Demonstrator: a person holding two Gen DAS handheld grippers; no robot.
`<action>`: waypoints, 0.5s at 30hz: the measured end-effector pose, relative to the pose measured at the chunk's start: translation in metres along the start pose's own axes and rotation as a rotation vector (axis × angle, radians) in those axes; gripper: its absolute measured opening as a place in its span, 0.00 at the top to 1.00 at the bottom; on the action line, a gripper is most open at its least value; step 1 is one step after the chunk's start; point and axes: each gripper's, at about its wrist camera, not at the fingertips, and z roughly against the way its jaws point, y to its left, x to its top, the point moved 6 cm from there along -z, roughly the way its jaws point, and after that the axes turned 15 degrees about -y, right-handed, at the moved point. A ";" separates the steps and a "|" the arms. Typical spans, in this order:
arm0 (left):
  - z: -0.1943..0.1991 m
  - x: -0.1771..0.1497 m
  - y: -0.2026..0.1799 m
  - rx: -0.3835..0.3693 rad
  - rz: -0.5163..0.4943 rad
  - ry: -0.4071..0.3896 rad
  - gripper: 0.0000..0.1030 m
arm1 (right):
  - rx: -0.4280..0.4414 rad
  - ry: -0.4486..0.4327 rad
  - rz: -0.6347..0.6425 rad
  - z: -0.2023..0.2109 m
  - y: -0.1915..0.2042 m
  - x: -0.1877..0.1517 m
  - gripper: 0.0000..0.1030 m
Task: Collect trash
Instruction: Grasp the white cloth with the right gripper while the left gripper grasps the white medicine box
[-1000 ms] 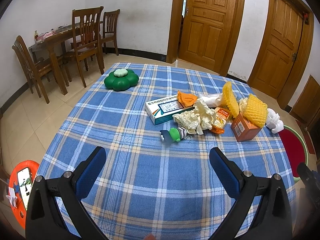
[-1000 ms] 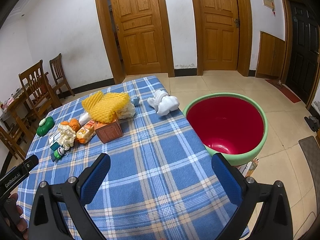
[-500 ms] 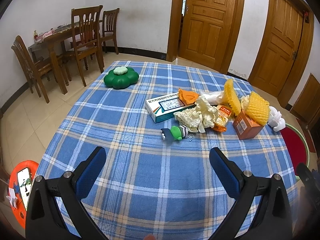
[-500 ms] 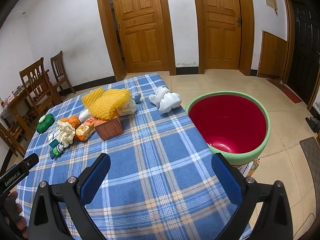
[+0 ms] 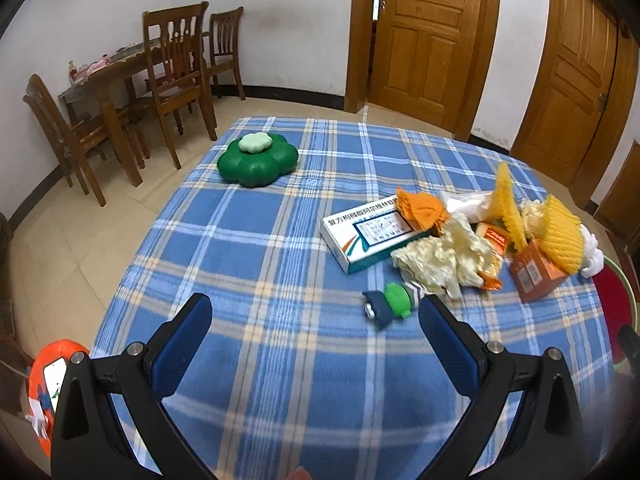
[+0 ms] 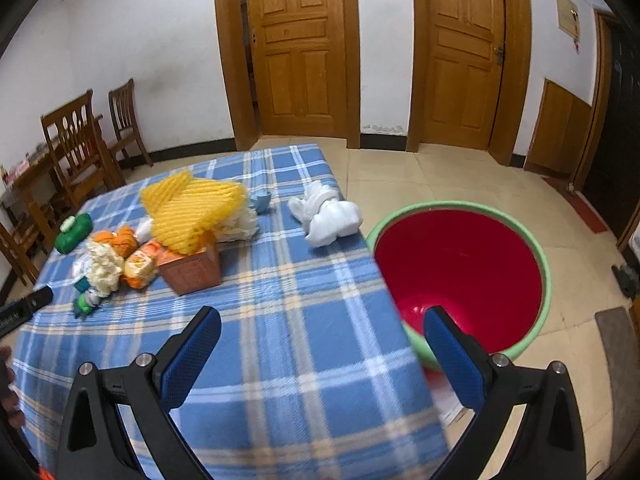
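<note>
Trash lies in a heap on the blue plaid tablecloth [image 5: 260,248]: a white and teal medicine box [image 5: 370,232], crumpled cream paper [image 5: 444,260], orange paper [image 5: 422,208], yellow foam netting [image 6: 192,210], an orange-brown carton [image 6: 192,270], a white wad [image 6: 328,216] and a small green and navy piece [image 5: 390,304]. My left gripper [image 5: 316,324] hangs open over the near cloth, short of the green piece. My right gripper [image 6: 320,332] is open above the table's right edge. A red basin with a green rim [image 6: 460,272] stands on the floor beside it.
A green flower-shaped container [image 5: 258,160] sits at the table's far left. Wooden chairs and a dining table [image 5: 120,92] stand by the left wall. Wooden doors [image 6: 300,48] line the back wall. An orange object [image 5: 52,384] lies on the floor, lower left.
Both grippers have moved forward over the table toward the trash, which now looks nearer and larger. Both stay open and nothing on the cloth has shifted.
</note>
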 end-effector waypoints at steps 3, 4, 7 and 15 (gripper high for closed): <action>-0.016 0.004 -0.003 -0.020 -0.026 0.028 0.01 | 0.007 0.031 -0.001 -0.014 -0.007 0.003 0.00; -0.020 0.006 -0.005 -0.024 -0.033 0.034 0.01 | 0.006 0.038 -0.004 -0.018 -0.009 0.004 0.00; -0.037 0.012 -0.010 -0.034 -0.075 0.057 0.01 | -0.010 0.054 0.003 -0.032 -0.016 0.007 0.00; -0.070 0.025 -0.012 -0.035 -0.132 0.081 0.01 | -0.009 0.058 0.019 -0.074 -0.022 0.023 0.00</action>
